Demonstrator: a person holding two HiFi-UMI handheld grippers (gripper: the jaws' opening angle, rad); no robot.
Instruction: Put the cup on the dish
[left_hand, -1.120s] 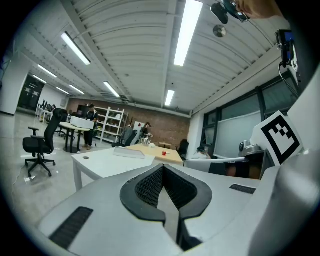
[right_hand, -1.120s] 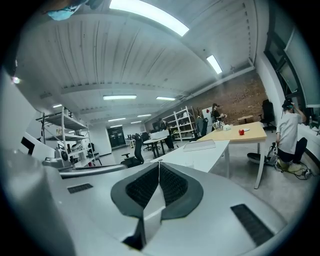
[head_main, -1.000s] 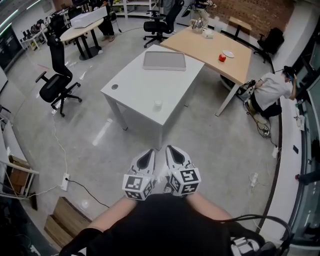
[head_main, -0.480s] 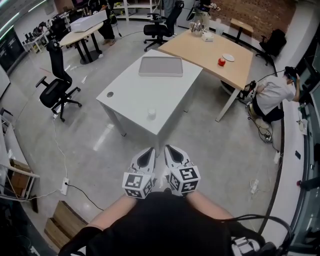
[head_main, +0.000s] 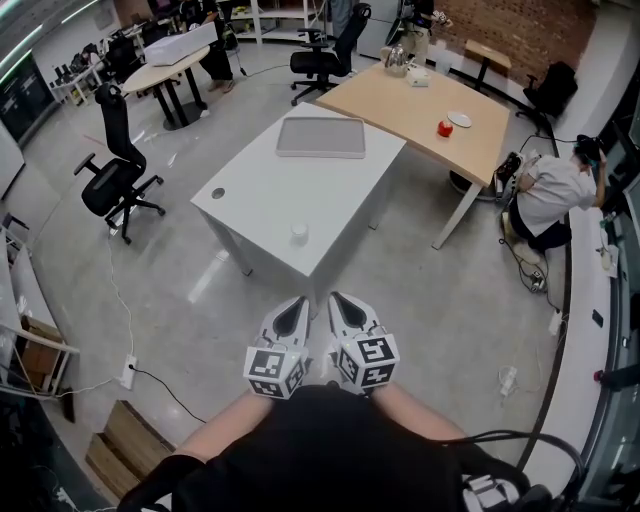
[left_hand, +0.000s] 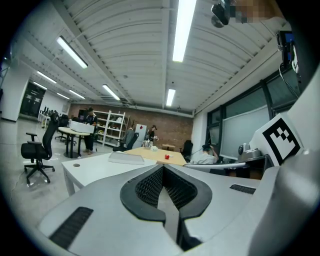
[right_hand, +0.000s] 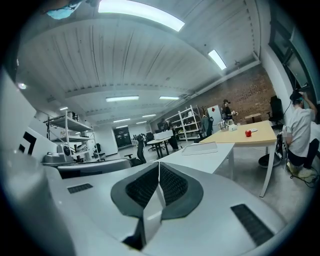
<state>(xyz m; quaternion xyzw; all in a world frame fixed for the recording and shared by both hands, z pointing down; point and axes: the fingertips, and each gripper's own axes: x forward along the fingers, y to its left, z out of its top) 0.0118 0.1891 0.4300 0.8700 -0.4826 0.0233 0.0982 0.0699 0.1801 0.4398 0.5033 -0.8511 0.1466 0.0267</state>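
A small red cup (head_main: 444, 127) stands beside a white dish (head_main: 460, 119) on the wooden table (head_main: 400, 95), far ahead. The red cup (right_hand: 248, 133) and dish (right_hand: 254, 130) also show in the right gripper view, and the cup (left_hand: 167, 156) shows small in the left gripper view. A small white cup-like object (head_main: 299, 231) sits near the front edge of the white table (head_main: 260, 200). My left gripper (head_main: 296, 304) and right gripper (head_main: 339, 299) are held side by side close to the body, over the floor, both shut and empty.
A grey tray (head_main: 322, 137) lies at the white table's far end. Black office chairs (head_main: 115, 170) stand to the left and behind the tables. A person (head_main: 550, 190) crouches on the floor at the right. Cables and a power strip (head_main: 129, 365) lie on the floor at the left.
The tables have drifted down and left in the head view, a little nearer. Both grippers stay shut in the same place.
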